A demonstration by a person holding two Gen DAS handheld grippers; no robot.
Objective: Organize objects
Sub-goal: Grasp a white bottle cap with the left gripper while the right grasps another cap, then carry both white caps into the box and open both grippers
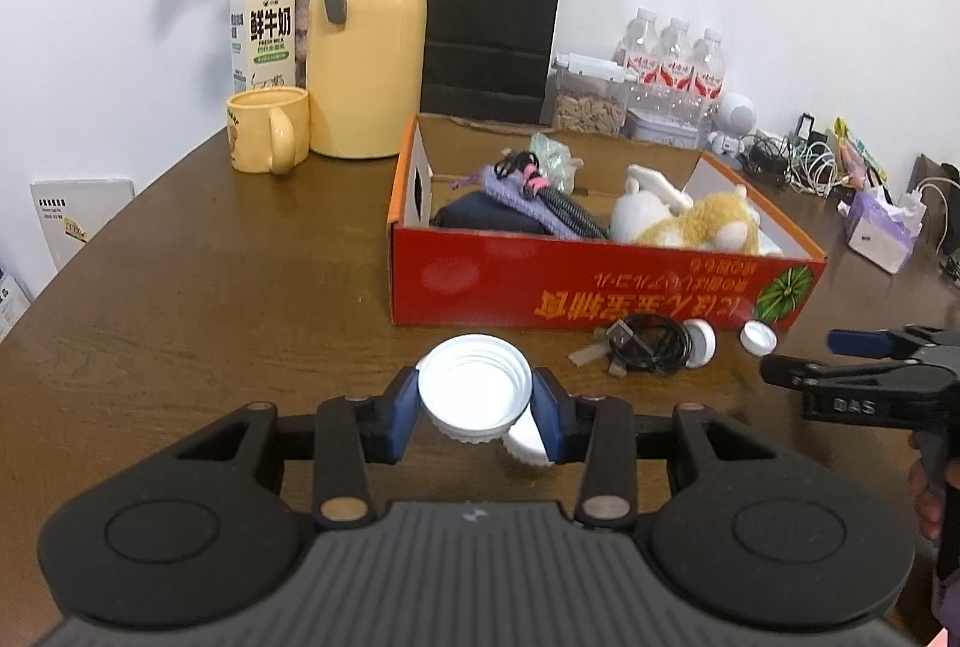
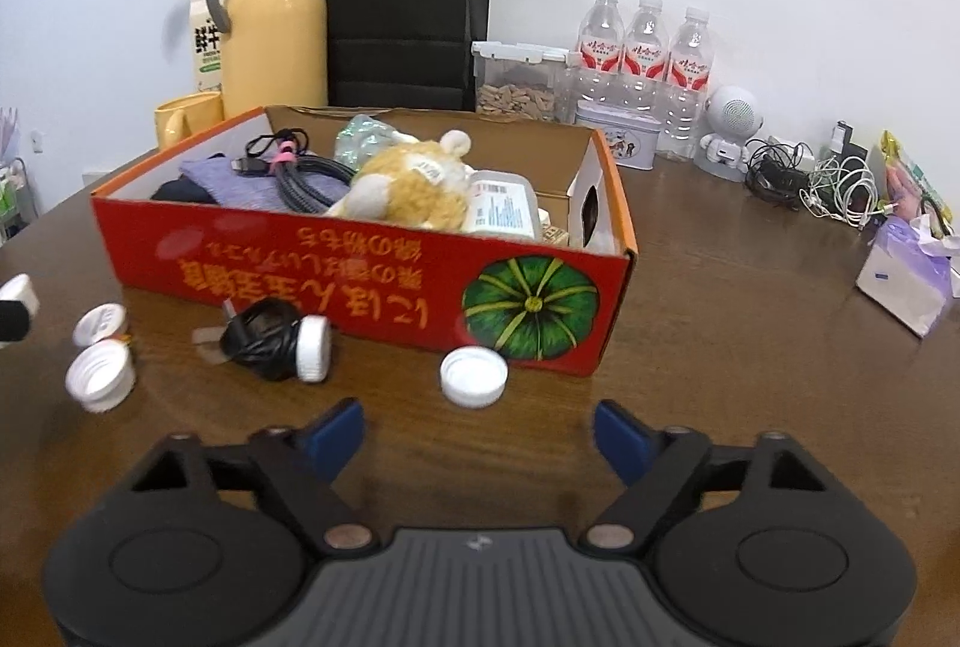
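Observation:
My left gripper point(image 1: 477, 396) is shut on a wide white screw cap point(image 1: 474, 377), held open side up above the brown table point(image 1: 240, 287). Another white cap point(image 1: 529, 446) shows just below it. The red cardboard box point(image 1: 600, 287) holds a plush toy point(image 1: 690, 221), cables and cloth. In the right wrist view my right gripper point(image 2: 480, 434) is open over the table, with a white cap point(image 2: 474, 377) lying just ahead of its fingertips, in front of the box point(image 2: 360, 281). A black cable bundle point(image 2: 264, 341) with a white cap point(image 2: 313, 347) against it lies to the left.
Two more white caps point(image 2: 99, 380) lie at the left of the right wrist view. A yellow jug point(image 1: 366, 47), mug point(image 1: 267, 131), milk carton, black bag and water bottles point(image 2: 645, 47) stand at the back. Cables point(image 2: 828, 179) and a tissue pack point(image 2: 906, 281) sit far right.

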